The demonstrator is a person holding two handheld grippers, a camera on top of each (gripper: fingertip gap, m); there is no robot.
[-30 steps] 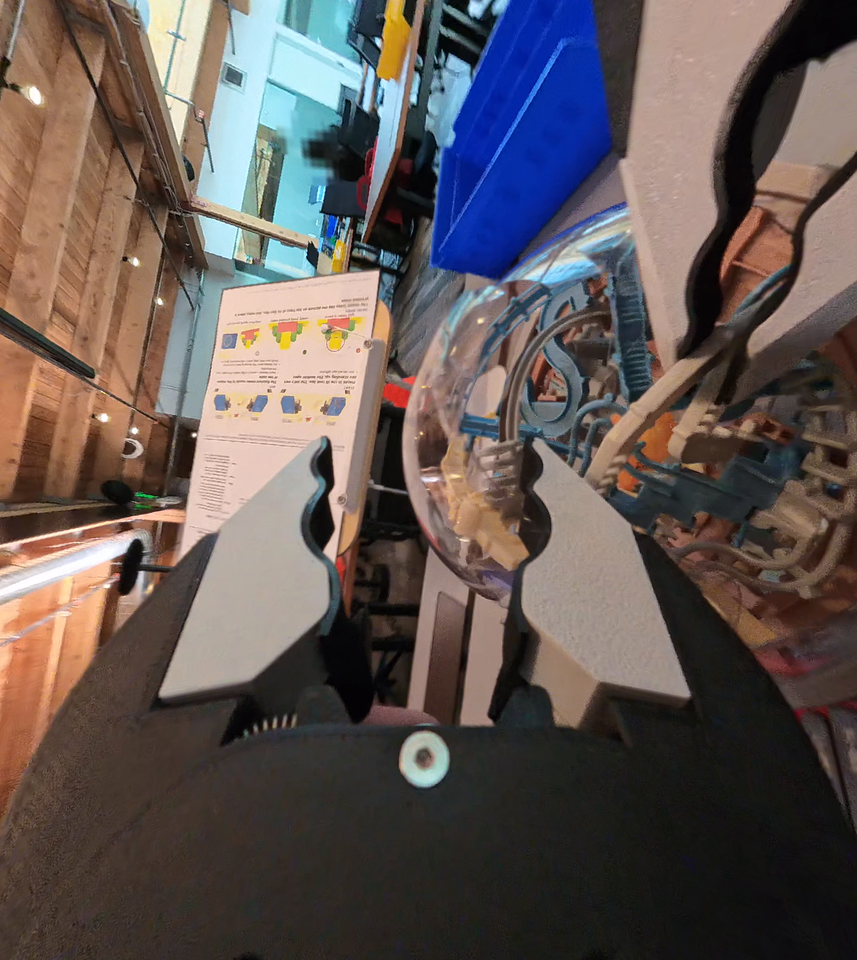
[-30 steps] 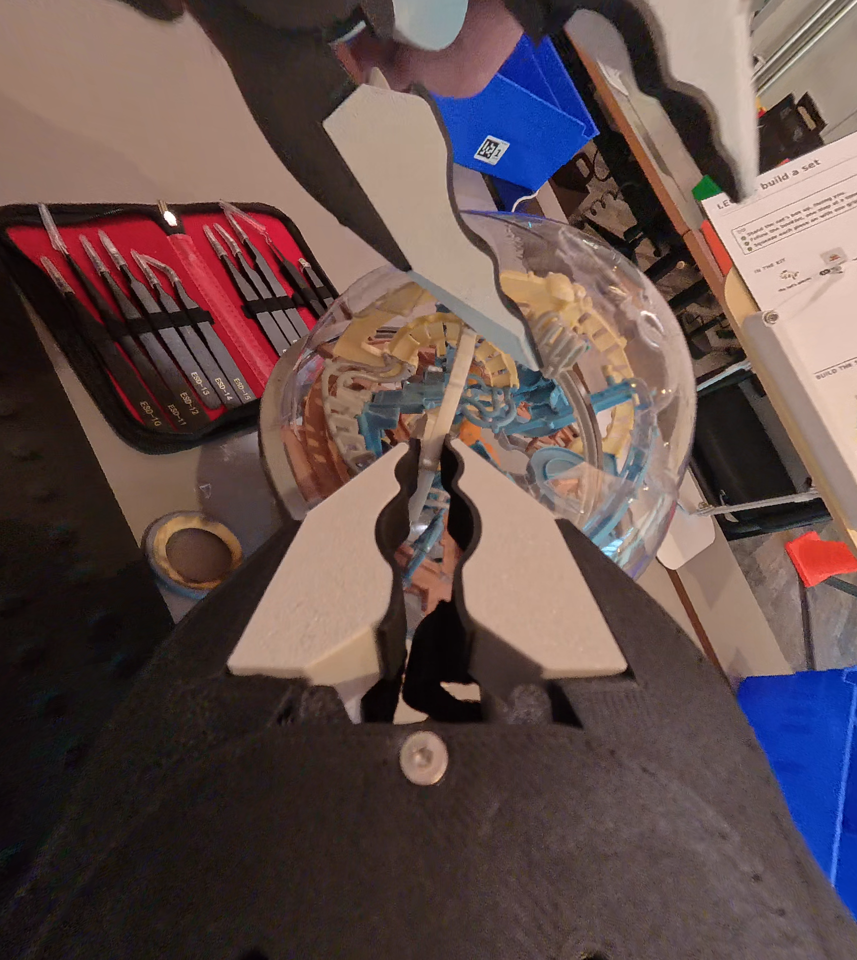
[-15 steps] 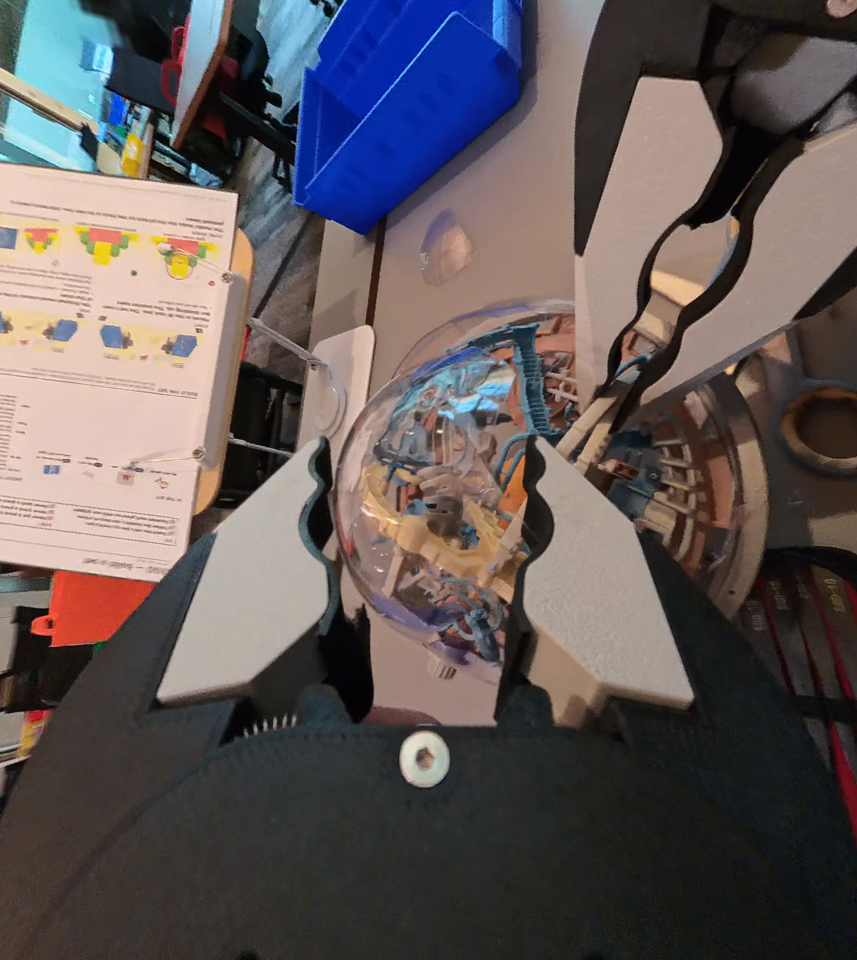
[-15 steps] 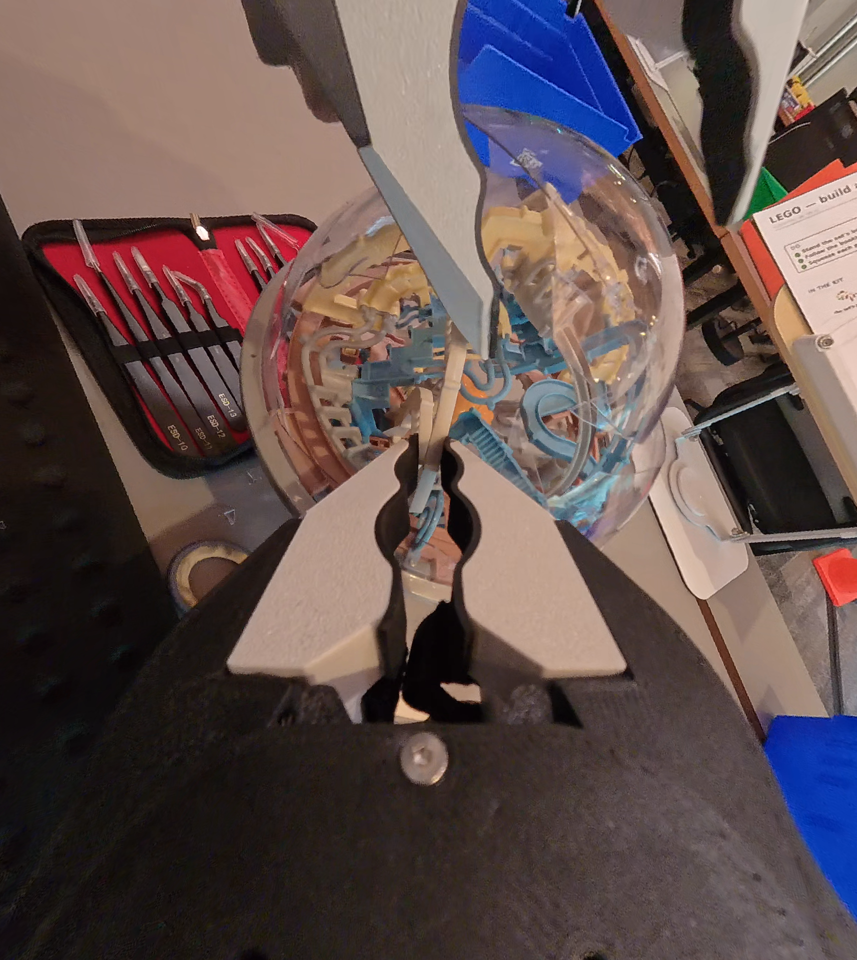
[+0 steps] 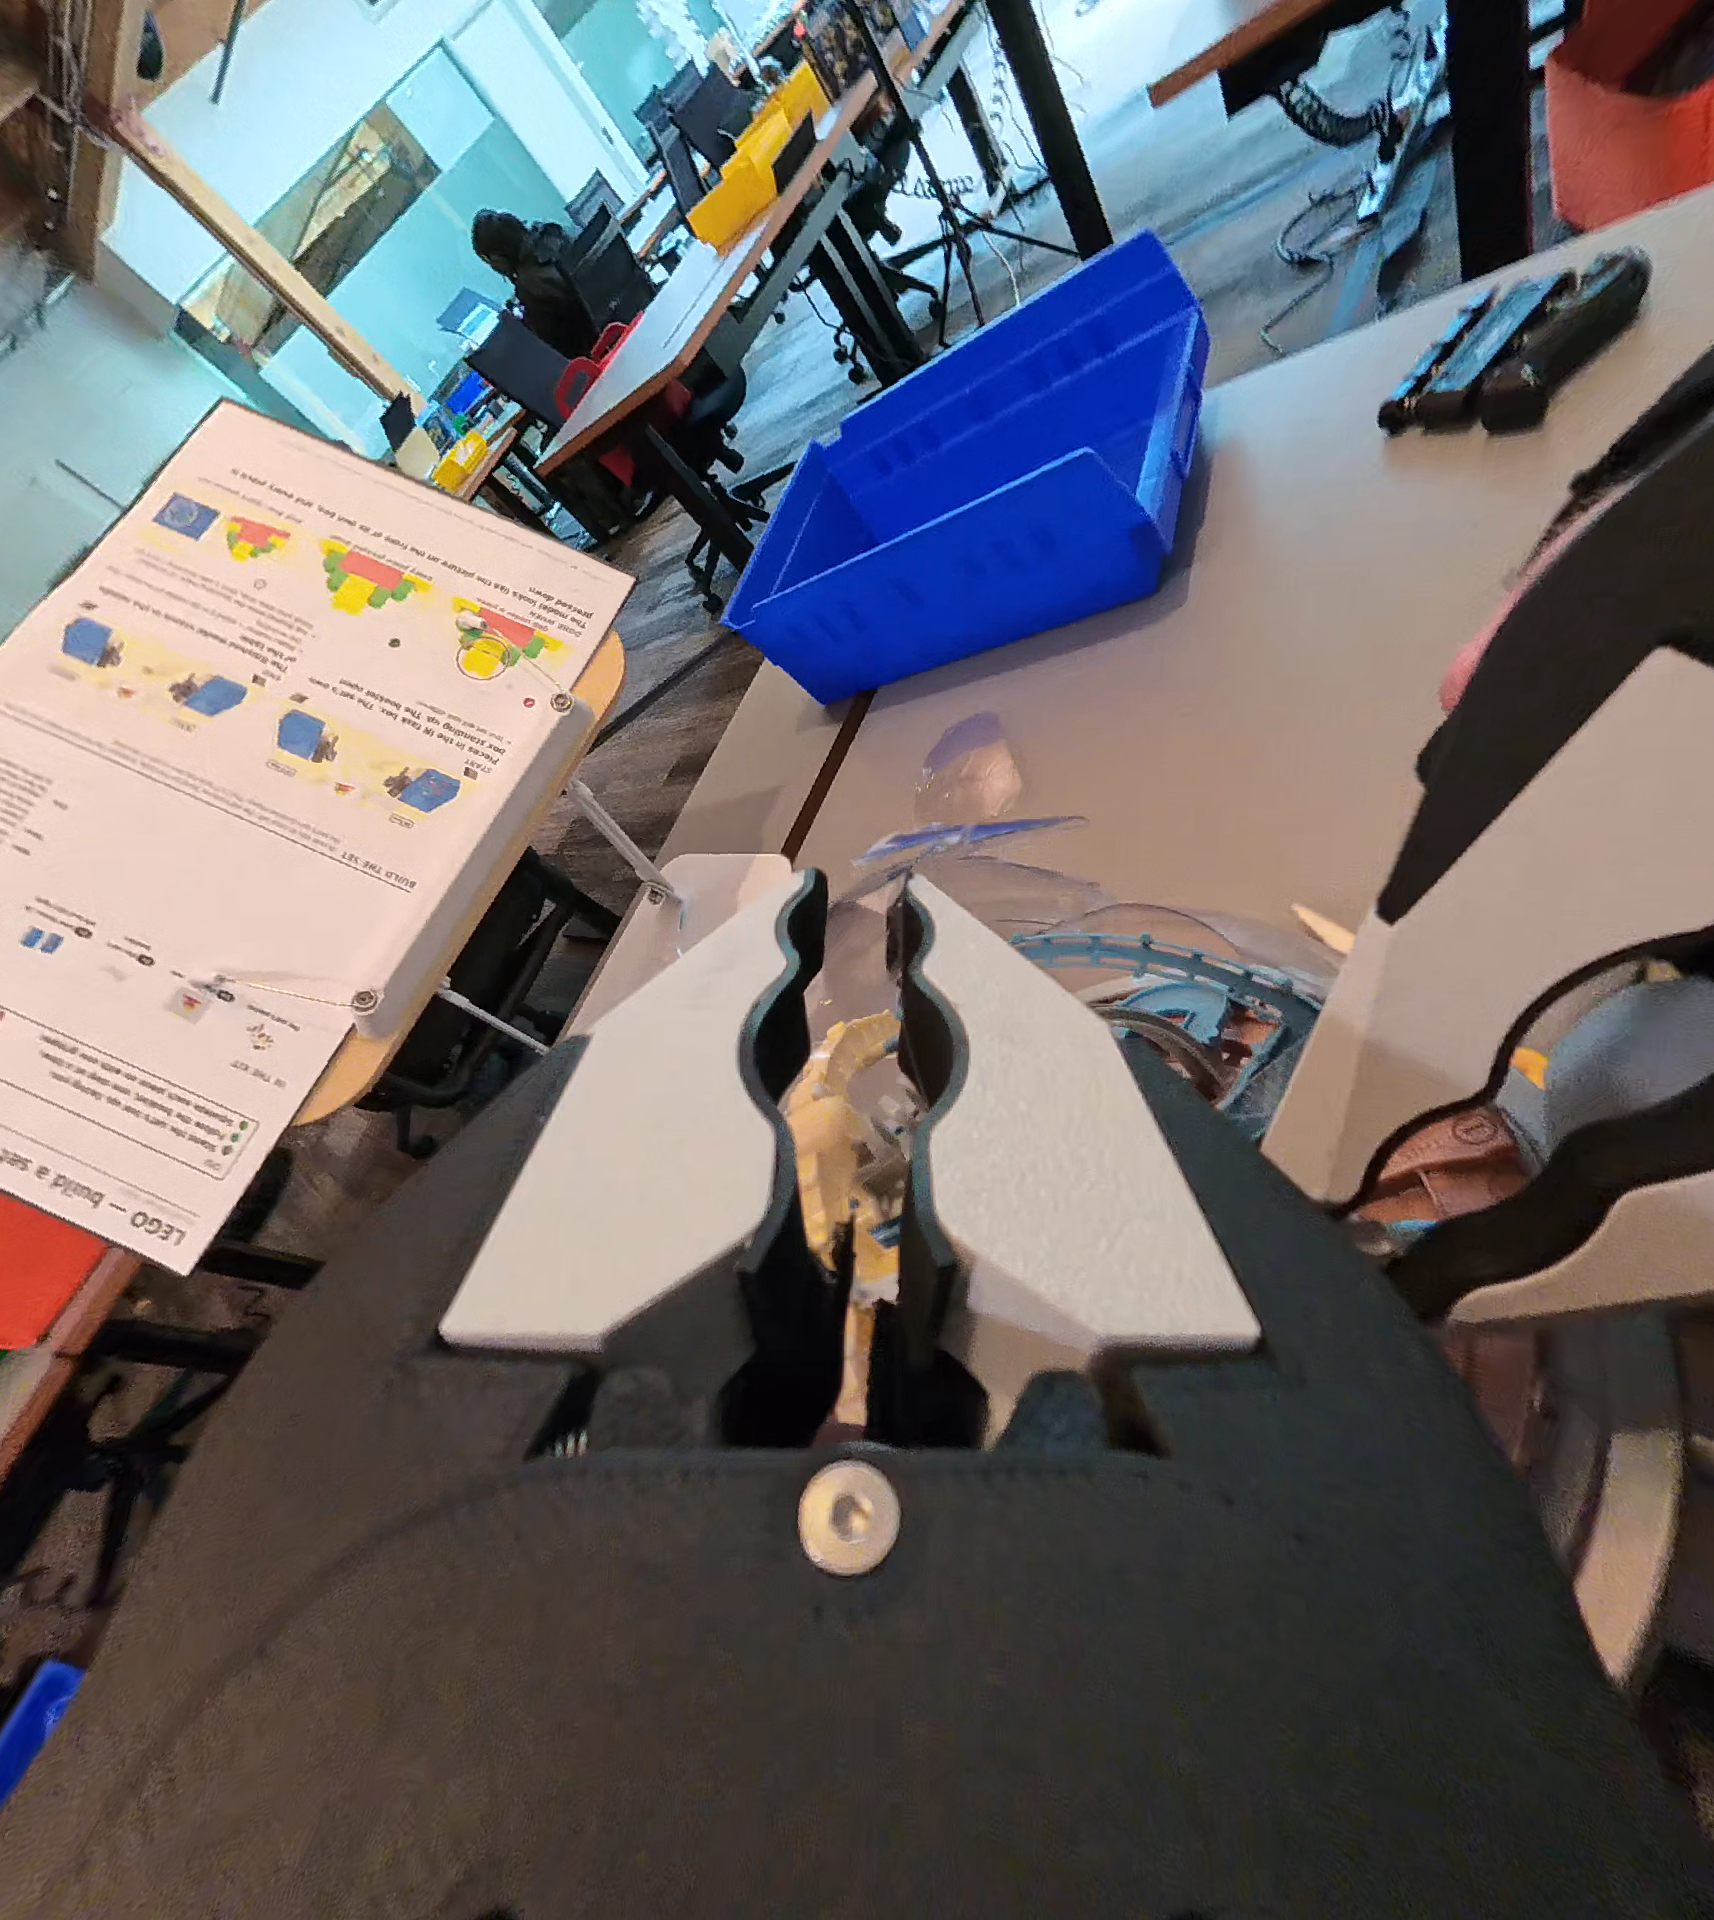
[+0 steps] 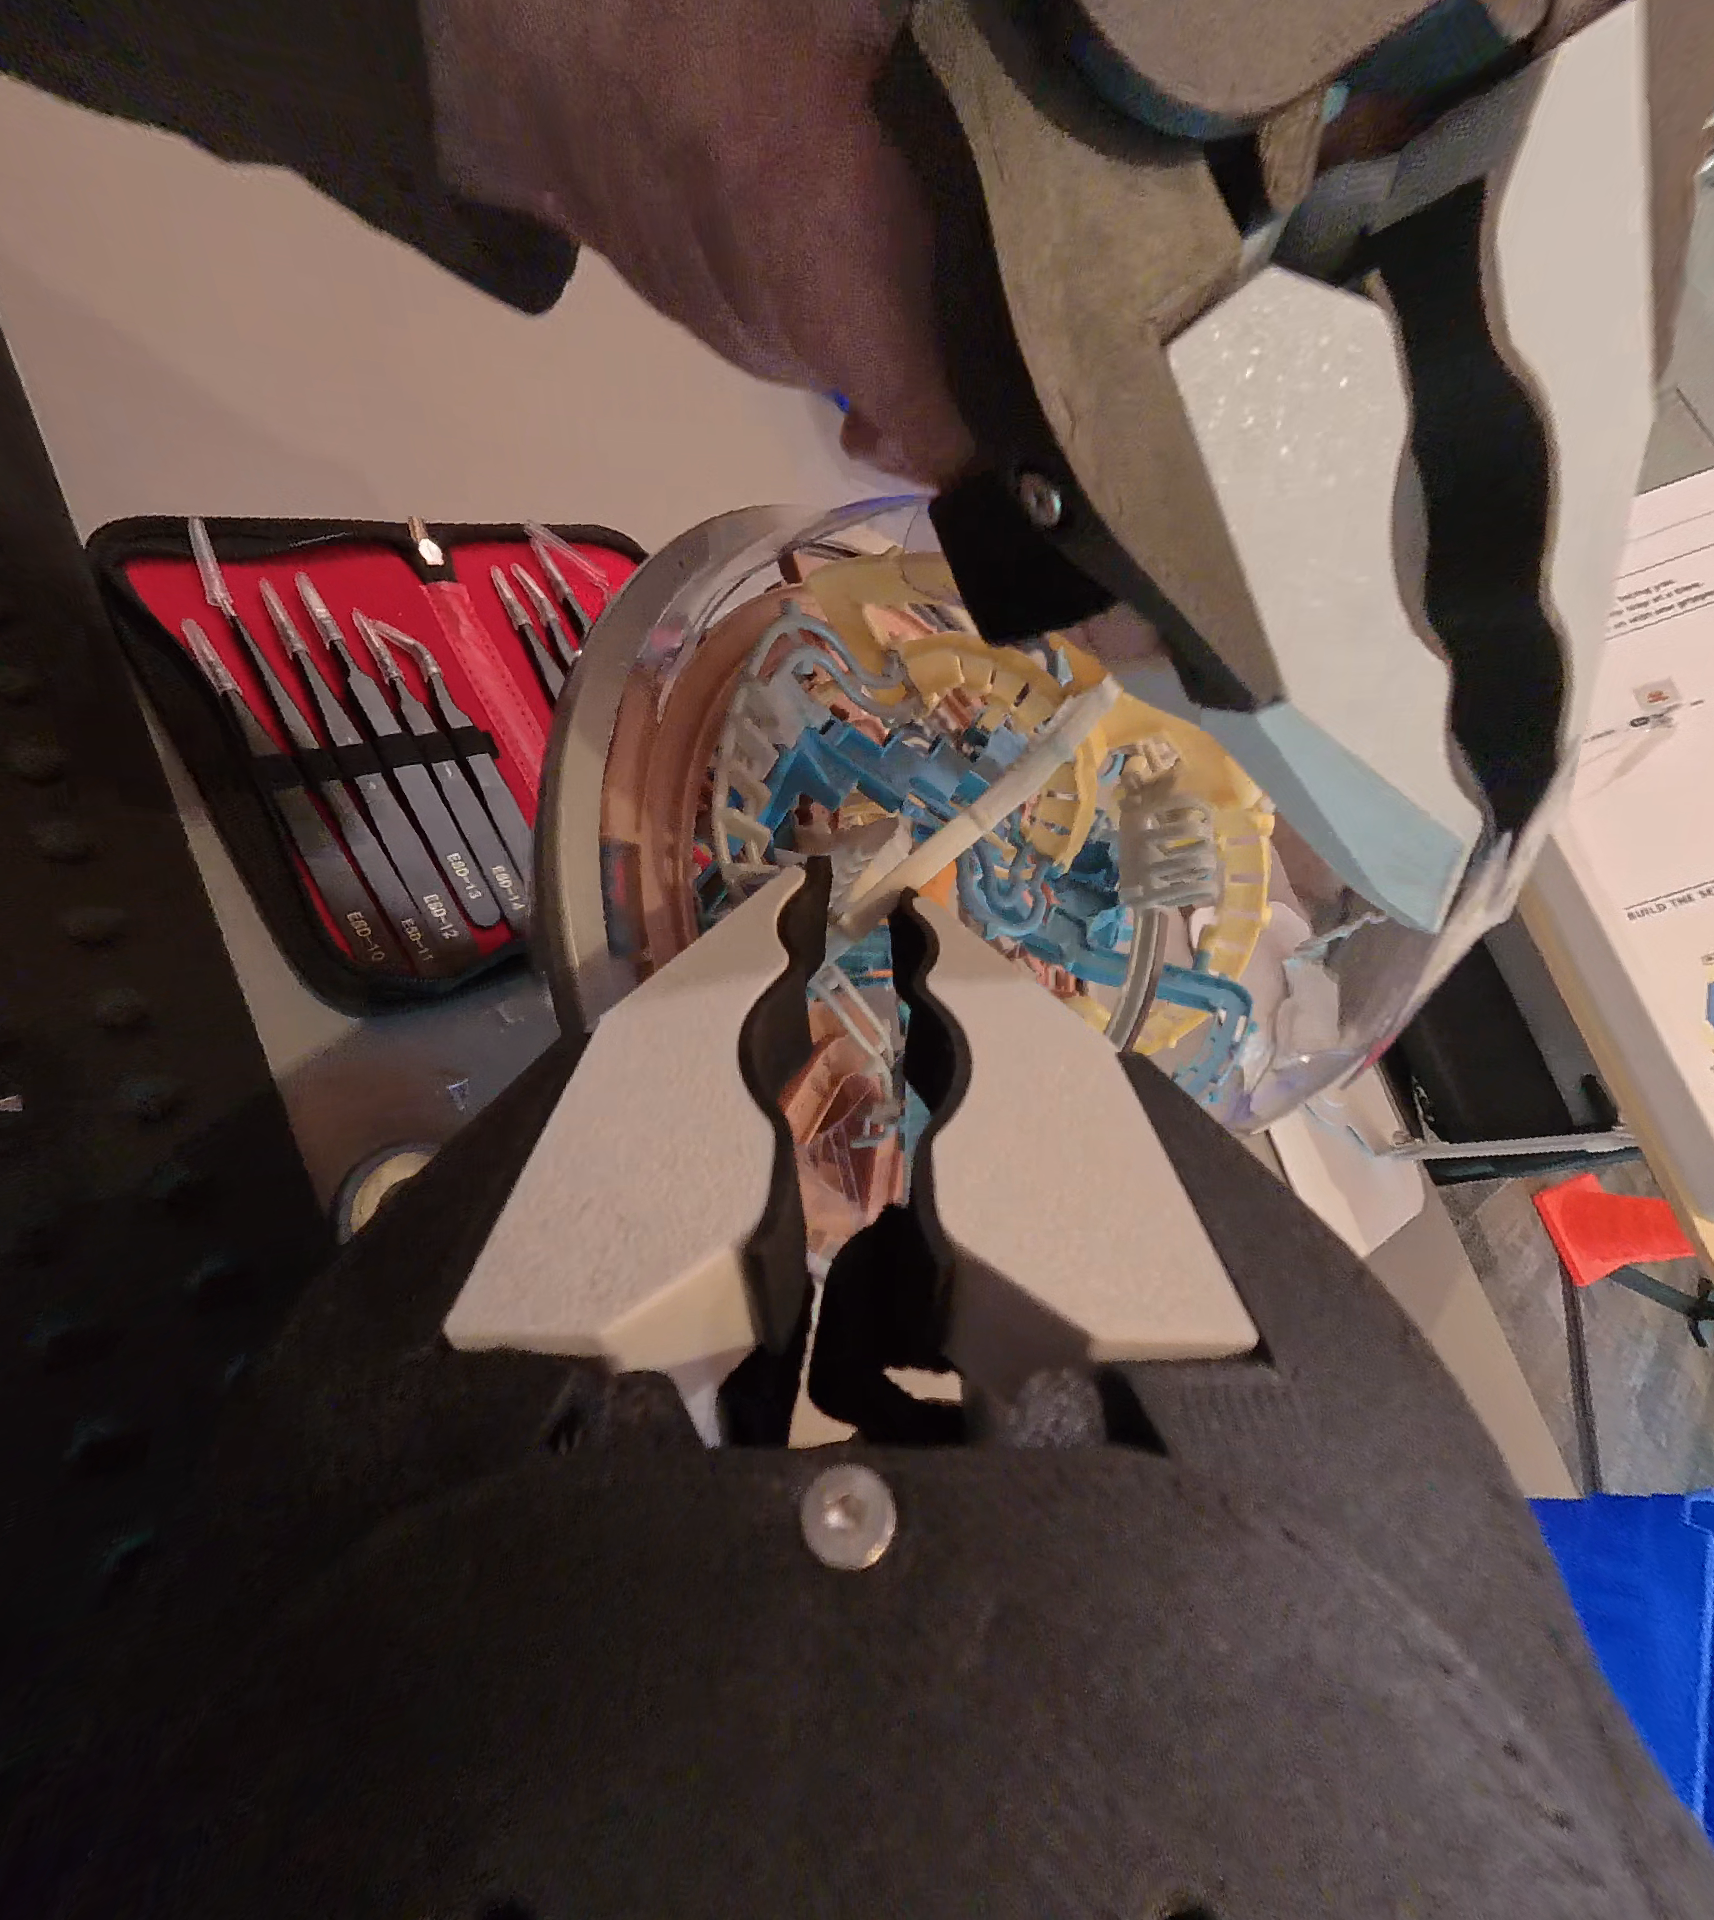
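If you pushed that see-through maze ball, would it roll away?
Probably: the maze ball is round and smooth, so it likely rolls unless its grey ring steadies it. The clear shell looks slippery and hard, maybe crackable. Mostly hollow inside, so likely light.

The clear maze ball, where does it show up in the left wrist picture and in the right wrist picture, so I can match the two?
Left wrist view: the clear maze ball sits low, centre-right, mostly hidden behind the left gripper and the right gripper.
Right wrist view: it fills the middle, just beyond the right gripper's fingertips.
Shared landmark: the white instruction sheet, left of the ball in the left view, at the right edge in the right view.
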